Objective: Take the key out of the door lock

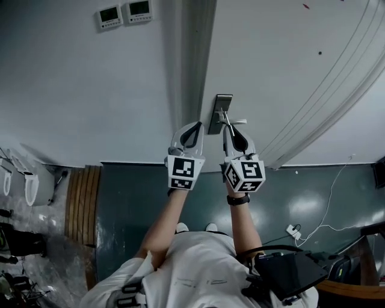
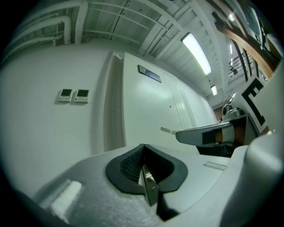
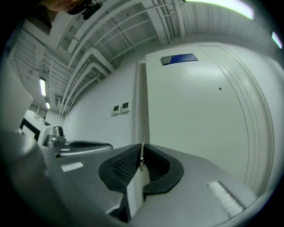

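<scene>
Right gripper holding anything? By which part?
Yes: the right gripper pinches a thin silver metal key by its head end; the blade sticks out ahead of the jaws.

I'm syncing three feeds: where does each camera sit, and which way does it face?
Head view: on the head, looking down at door and lock; shows both arms, left hand-held gripper, right hand-held gripper.
Left gripper view: on that hand-held gripper, facing the door; shows its shut jaws.
Right gripper view: likewise, facing the door; jaws shut on the key.
Shared: all show the wall panels.
</scene>
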Action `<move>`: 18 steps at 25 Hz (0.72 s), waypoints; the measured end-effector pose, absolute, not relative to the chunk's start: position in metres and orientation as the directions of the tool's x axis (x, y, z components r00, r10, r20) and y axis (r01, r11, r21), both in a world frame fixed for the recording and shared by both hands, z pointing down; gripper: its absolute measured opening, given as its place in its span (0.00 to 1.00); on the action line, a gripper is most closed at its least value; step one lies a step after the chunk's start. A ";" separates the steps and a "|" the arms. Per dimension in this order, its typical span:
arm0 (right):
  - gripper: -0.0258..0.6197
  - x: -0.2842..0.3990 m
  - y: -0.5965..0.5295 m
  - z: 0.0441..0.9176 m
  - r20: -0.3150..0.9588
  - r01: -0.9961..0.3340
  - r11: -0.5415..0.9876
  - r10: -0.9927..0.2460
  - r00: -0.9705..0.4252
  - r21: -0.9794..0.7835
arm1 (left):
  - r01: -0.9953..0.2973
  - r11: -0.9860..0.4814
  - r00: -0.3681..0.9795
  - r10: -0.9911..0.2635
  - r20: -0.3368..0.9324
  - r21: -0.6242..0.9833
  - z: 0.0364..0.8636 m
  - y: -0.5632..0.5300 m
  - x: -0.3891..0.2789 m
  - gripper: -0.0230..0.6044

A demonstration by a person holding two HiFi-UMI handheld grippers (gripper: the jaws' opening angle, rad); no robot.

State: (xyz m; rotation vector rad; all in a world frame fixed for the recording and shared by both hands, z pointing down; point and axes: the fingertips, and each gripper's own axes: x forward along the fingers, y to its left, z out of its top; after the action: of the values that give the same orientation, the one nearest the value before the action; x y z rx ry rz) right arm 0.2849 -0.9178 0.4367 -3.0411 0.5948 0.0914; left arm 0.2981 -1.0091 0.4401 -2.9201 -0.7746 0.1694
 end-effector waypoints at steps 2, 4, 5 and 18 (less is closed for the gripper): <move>0.08 0.291 -0.916 0.433 -0.075 -0.366 -0.929 -0.362 0.929 -0.058 | 0.443 -0.880 0.882 0.462 -0.095 -0.169 0.435 -1.012 0.295 0.04; 0.08 0.295 -0.911 0.430 -0.070 -0.347 -0.937 -0.343 0.937 -0.045 | 0.428 -0.889 0.888 0.447 -0.104 -0.162 0.433 -1.010 0.294 0.04; 0.08 0.297 -0.908 0.429 -0.064 -0.336 -0.941 -0.334 0.940 -0.038 | 0.429 -0.889 0.889 0.447 -0.101 -0.159 0.432 -1.009 0.294 0.04; 0.08 0.293 -0.924 0.445 -0.027 -0.414 -0.910 -0.413 0.910 -0.022 | 0.442 -0.884 0.882 0.459 -0.107 -0.151 0.434 -0.987 0.301 0.04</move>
State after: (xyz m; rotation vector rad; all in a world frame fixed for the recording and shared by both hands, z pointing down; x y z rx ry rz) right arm 0.2935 -0.9242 0.4445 -3.0432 0.6593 0.0336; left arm 0.3007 -0.9872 0.4339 -2.9284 -0.7031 0.2116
